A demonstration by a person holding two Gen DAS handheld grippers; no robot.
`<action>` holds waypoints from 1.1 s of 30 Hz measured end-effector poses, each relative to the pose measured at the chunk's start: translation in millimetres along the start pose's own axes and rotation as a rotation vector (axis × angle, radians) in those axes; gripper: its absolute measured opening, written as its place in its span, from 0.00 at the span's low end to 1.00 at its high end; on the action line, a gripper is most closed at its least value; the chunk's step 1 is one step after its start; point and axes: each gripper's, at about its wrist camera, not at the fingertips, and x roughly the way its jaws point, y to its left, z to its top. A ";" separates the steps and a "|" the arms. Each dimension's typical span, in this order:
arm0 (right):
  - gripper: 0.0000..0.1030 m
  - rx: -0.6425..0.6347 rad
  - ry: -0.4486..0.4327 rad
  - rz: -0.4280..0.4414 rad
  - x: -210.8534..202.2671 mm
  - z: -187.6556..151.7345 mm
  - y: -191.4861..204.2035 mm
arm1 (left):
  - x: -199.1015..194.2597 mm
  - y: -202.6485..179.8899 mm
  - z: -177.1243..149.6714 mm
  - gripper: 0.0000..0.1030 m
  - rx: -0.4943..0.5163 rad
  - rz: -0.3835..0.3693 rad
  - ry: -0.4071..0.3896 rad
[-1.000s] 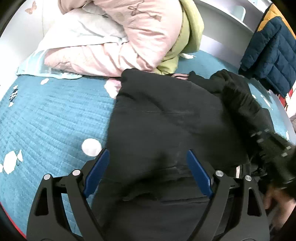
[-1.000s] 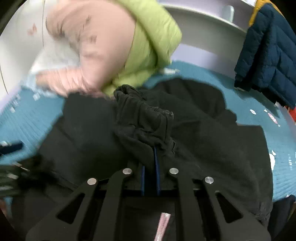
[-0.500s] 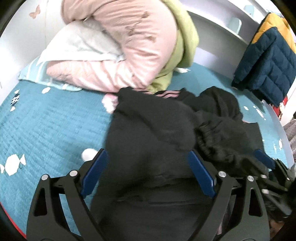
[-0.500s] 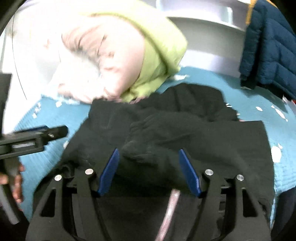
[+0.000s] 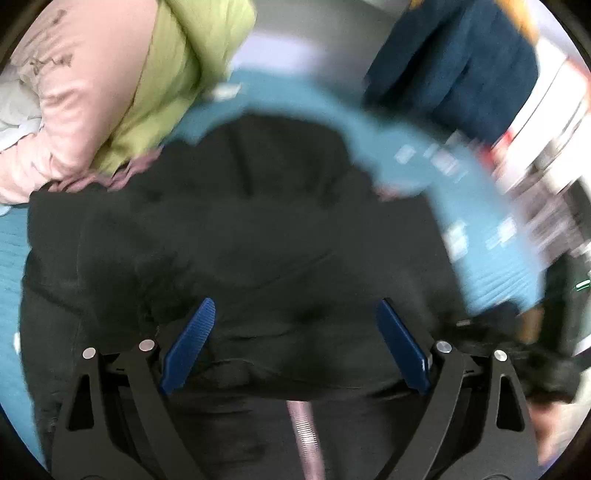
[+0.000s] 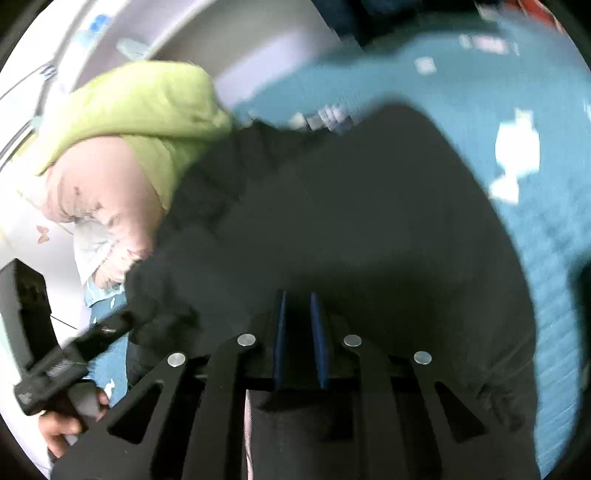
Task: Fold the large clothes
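Observation:
A large black garment [image 5: 258, 229] lies spread on the teal bedspread [image 5: 424, 155]; it also fills the right wrist view [image 6: 351, 221]. My left gripper [image 5: 295, 325] is open, its blue pads wide apart just above the garment's near part. My right gripper [image 6: 299, 314] has its blue pads nearly together over the black cloth; whether cloth sits between them cannot be told. The left gripper's body and the hand holding it show at the lower left of the right wrist view [image 6: 66, 362]. Both views are motion-blurred.
A pile of pink [image 5: 74, 92] and light green [image 5: 184, 62] padded jackets lies at the bed's head, touching the black garment's far edge. A navy puffer jacket [image 5: 461, 66] hangs at the right. White shelving [image 6: 166, 29] runs behind the bed.
The right gripper let go of the bunched sleeve, opened, then closed its pads nearly together over the garment. Both cameras swung right. The garment now lies flatter.

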 end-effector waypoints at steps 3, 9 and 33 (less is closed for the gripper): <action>0.10 -0.015 0.084 -0.003 22.1 -13.2 -7.8 | 25.2 23.8 -18.9 0.86 -0.058 0.054 0.096; 0.10 -0.067 0.117 -0.035 38.2 -23.1 2.7 | 31.6 37.1 -35.3 0.88 -0.007 0.151 0.105; 0.55 -0.110 0.010 -0.372 7.2 179.6 -25.3 | 37.5 241.4 105.2 0.89 -0.255 0.245 0.156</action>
